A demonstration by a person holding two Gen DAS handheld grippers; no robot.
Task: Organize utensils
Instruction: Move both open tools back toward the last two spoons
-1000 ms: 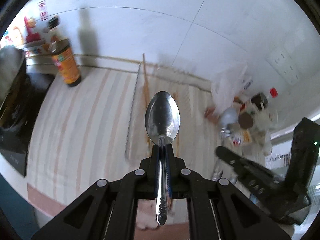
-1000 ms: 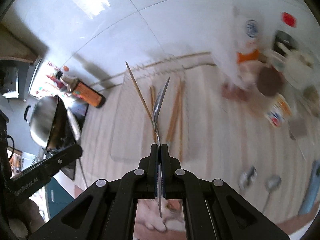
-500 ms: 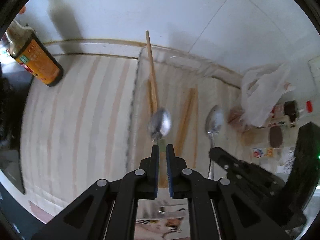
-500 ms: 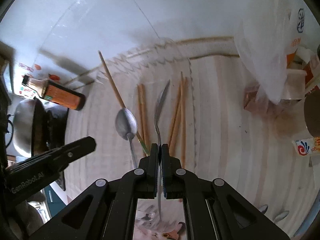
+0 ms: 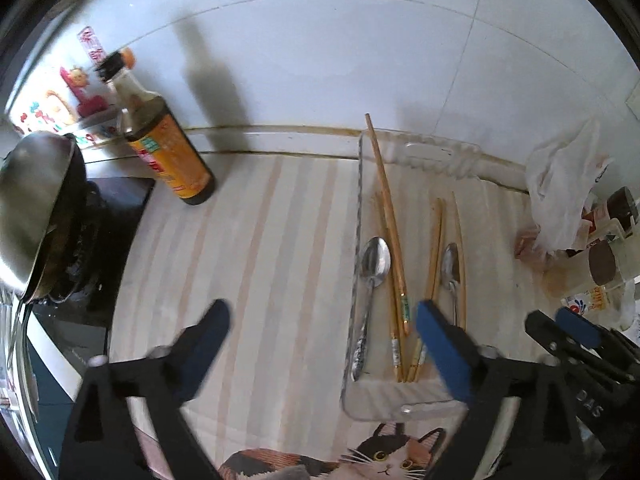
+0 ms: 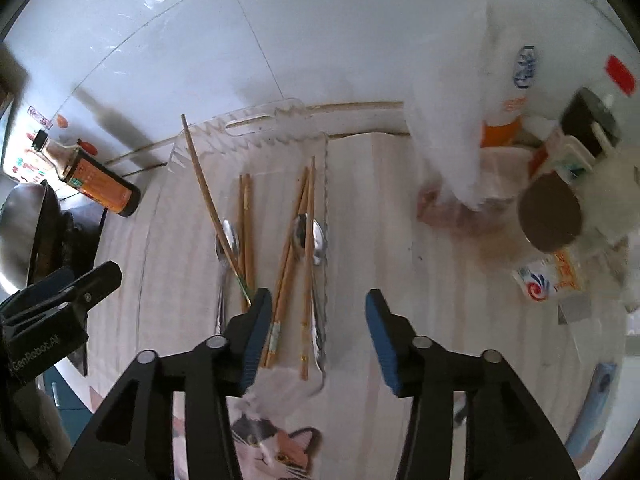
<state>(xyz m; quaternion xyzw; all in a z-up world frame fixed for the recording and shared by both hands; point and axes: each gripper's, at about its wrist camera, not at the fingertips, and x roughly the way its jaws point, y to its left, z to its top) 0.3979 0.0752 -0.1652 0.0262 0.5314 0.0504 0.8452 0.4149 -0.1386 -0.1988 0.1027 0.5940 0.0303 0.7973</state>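
Both jaws have just been opening, nothing between them. The left hand-held gripper hangs wide, the right hand-held gripper half-spread, both pitched steeply down over the clear tray. Just ahead, 2 spoons lie lengthwise among the chopsticks, handles toward the jaws.

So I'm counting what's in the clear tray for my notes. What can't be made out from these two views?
- Chopsticks, left wrist view: lower ends hidden behind the left gripper's right finger, so no exact count.
- Right spoon, right wrist view: chopsticks cross its bowl; the handle blurs into the clear tray wall.
- Bottle label, both views: too small and blurred to read.
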